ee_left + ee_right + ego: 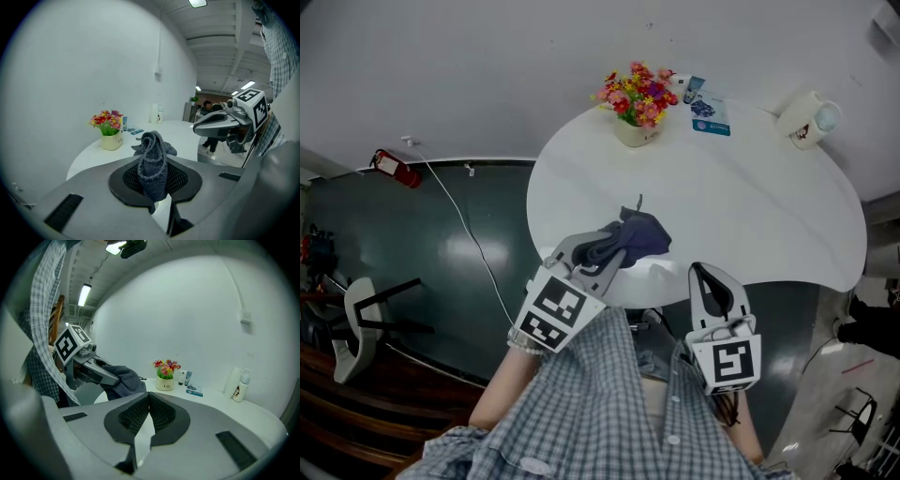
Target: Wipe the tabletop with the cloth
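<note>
Now | white round table (769, 216) | left gripper (602, 255): clamped on dark grey cloth (642, 234), bunched over table's near edge | right gripper (709, 277): jaws together, nothing between | flower pot (165, 385), far edge: reads "Life"

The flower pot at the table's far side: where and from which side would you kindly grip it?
Grip the pot by its body below the rim, coming in level from the near side: the flowers spread over its top, so a descent from above looks blocked. The empty right gripper seems the likelier choice.
</note>
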Demonstrator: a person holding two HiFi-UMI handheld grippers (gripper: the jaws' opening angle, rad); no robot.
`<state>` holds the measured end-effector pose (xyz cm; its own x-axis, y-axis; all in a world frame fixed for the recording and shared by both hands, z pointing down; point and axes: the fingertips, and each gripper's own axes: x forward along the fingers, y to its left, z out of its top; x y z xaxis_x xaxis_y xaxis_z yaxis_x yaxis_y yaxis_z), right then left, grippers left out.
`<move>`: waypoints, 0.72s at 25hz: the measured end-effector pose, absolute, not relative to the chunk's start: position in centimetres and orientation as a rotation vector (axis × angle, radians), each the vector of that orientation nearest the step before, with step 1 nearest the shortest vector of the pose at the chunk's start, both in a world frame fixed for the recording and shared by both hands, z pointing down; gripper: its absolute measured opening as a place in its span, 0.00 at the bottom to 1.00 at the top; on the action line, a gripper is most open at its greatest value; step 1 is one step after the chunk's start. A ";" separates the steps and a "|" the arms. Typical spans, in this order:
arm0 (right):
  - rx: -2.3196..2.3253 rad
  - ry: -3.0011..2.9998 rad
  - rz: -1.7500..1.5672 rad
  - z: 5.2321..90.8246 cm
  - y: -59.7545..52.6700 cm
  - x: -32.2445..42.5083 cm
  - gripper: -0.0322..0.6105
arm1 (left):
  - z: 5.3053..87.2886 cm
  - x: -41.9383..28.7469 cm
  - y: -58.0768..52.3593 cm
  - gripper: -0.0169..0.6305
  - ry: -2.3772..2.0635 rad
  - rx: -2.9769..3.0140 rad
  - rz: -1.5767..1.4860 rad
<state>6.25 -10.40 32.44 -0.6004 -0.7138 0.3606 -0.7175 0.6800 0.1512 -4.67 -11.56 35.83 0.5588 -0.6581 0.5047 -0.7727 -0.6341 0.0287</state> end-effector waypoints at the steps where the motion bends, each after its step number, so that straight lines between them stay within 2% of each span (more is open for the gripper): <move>1: 1.119 -2.500 0.012 32.4 -10.3 6.2 0.06 | 35.8 -4.7 -11.6 0.11 -1.191 2.549 0.672; 18: 1.085 -2.495 0.008 32.8 -10.1 6.0 0.06 | 36.3 -4.7 -11.6 0.11 -1.181 2.538 0.680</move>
<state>6.04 -10.12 32.83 -0.6083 -0.6984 0.3770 -0.7009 0.6956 0.1577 -4.68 -11.61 36.33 0.5598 -0.6495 0.5145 -0.7712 -0.6355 0.0370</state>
